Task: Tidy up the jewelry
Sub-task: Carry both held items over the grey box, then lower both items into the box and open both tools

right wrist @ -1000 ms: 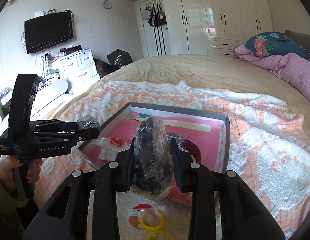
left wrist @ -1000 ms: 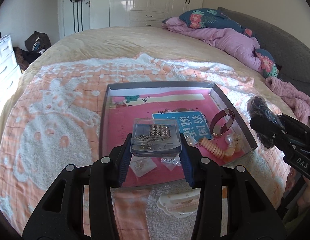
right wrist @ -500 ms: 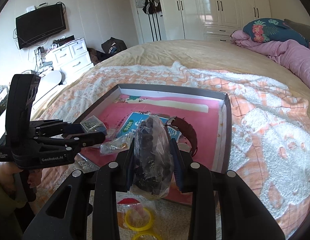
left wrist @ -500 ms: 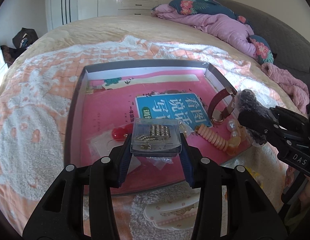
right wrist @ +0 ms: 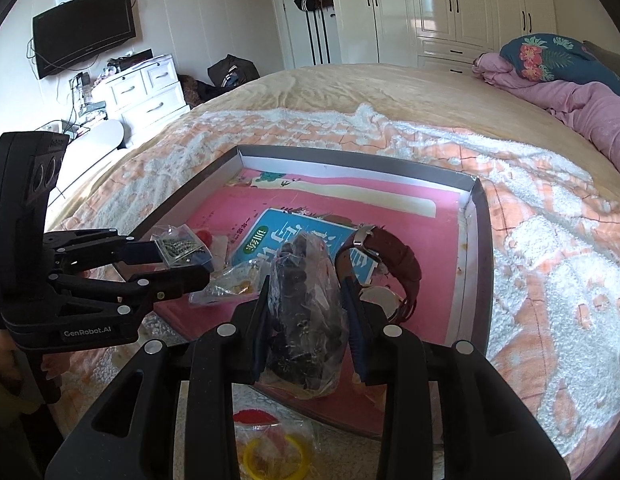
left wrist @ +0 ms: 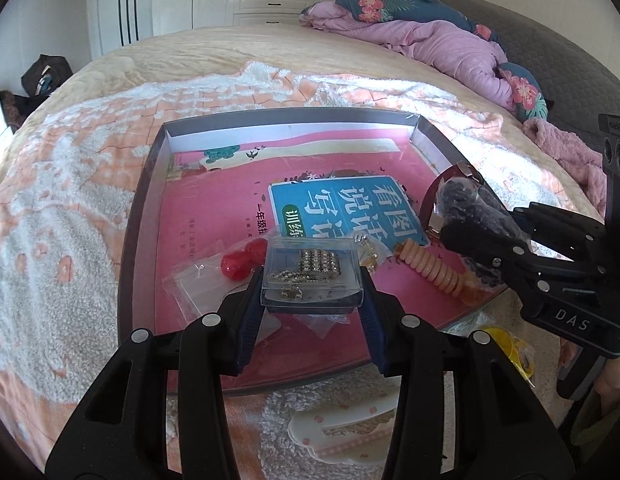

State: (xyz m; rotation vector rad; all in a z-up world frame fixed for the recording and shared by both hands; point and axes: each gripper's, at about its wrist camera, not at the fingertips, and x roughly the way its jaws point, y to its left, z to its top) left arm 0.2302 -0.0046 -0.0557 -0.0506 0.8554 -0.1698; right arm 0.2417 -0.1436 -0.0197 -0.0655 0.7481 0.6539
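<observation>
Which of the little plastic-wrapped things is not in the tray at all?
The bag with yellow rings, lying on the blanket just outside the tray. The bag of red beads lies inside it, and two others are held up in tongs.

Right gripper (right wrist: pixel 306 312) is clamped on a clear bag of dark beads (right wrist: pixel 304 320), held above the near edge of the shallow tray (right wrist: pixel 480 240). A brown-strapped watch (right wrist: pixel 390 256) lies in the tray just right of the bag. Left gripper (right wrist: pixel 178 258), entering from the left, pinches a small clear box of rhinestone jewelry (right wrist: pixel 178 246). Yellow rings in a bag (right wrist: pixel 276 452) lie on the blanket (right wrist: pixel 550 280) below.
</observation>
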